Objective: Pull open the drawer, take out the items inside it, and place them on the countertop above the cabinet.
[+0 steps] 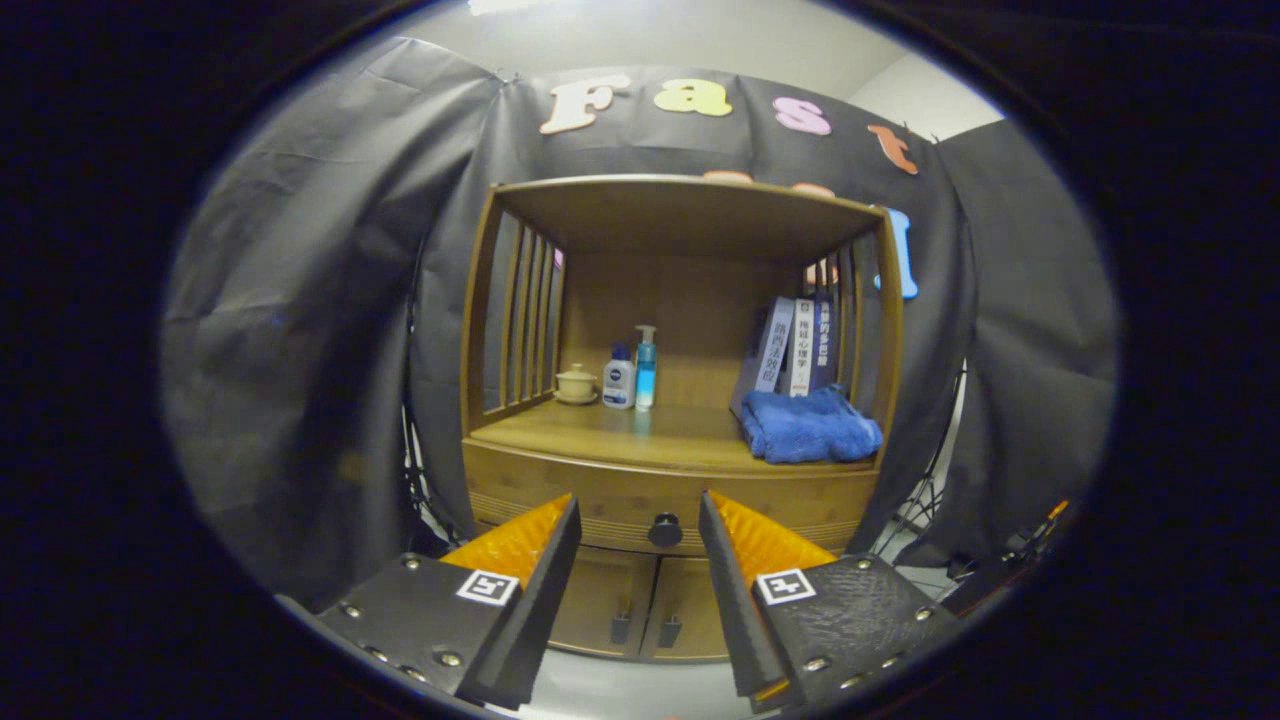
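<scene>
A wooden cabinet (672,470) with slatted sides stands against the black cloth wall of the booth, its single wide wooden drawer (560,495) closed beneath the open shelf. On the far left of the wooden countertop (610,425) sits a small cream lidded cup on a saucer (576,384). Just right of it stand a white bottle with a blue cap (618,378) and, touching or nearly touching it, a taller clear-blue pump bottle (646,368). Farther right, a row of upright books (792,347) leans against the right-hand slats, with a folded blue towel (808,425) lying in front of them at the near right corner of the countertop. The drawer's round dark knob (665,529) sits at the middle of the drawer front, above two small lower cabinet doors (640,610) with dark handles. The hand-held gripper (640,520) is held in front of the cabinet, its fingers spread apart and grasping nothing; the knob appears in the gap between the fingertips, beyond them and apart from both. The drawer's contents are hidden.
</scene>
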Action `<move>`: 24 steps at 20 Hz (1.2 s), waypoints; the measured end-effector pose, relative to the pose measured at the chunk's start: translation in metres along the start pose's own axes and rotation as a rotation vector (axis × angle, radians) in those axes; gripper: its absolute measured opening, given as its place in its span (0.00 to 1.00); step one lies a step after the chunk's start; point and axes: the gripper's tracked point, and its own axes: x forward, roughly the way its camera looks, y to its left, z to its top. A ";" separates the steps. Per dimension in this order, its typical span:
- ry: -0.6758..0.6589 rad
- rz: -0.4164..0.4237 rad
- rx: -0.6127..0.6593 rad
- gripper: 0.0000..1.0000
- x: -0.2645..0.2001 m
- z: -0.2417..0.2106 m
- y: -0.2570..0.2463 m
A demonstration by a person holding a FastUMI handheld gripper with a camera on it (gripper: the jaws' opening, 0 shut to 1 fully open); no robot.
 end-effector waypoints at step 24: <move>0.329 -0.060 0.138 0.24 0.152 -0.132 -0.019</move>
